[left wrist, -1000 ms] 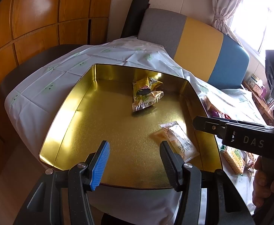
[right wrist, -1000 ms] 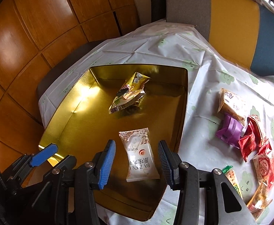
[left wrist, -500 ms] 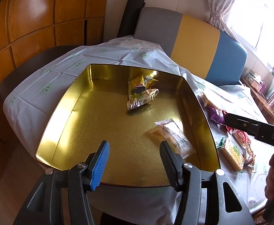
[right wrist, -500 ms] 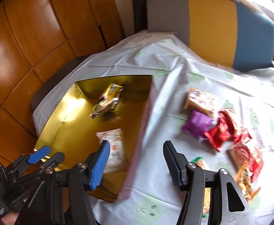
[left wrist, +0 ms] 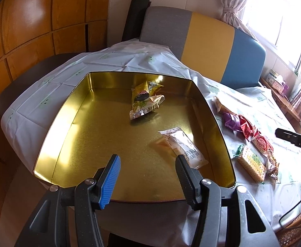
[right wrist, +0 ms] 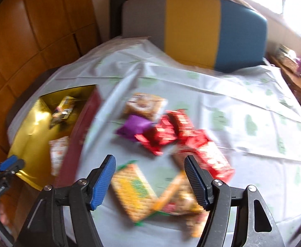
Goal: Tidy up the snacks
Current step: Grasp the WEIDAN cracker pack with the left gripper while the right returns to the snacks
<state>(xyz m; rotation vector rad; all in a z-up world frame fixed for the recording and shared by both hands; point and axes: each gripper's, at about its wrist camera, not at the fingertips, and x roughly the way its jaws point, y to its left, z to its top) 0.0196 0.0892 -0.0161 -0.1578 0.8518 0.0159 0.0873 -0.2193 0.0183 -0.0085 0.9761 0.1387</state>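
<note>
Two snacks are seen inside the gold tin [left wrist: 53, 140]: a crumpled yellow packet [left wrist: 145, 100] towards the far wall and a white packet [left wrist: 184, 150] near the right wall, lying flat, well apart from each other. The remaining snacks are spread on the desk [right wrist: 253, 144] to the right of the tin, on a white cloth w/ green prints: a tan packet [right wrist: 145, 105], a purple packet [right wrist: 135, 126] touching it, red packets [right wrist: 171, 131] beside those, and a yellow-green cracker pack [right wrist: 133, 189] nearest the camera, partly overlapping an orange wrapper [right wrist: 177, 199]. The right-wrist view is motion-blurred, so the exact count of red packets cannot be told.

The left gripper [left wrist: 147, 177] is held over the tin's near edge, fingers spread, nothing between them; the white packet sits just beyond its right finger. The right gripper [right wrist: 150, 182] is seen above the loose pile, jaws opening, w/ the cracker pack and orange wrapper showing in the gap but not pinched.

Behind the desk a chair back [left wrist: 202, 47] in grey, yellow and blue is visible, w/ wood panelling [left wrist: 37, 24] at left and a bright window [left wrist: 284, 14] at right.
</note>
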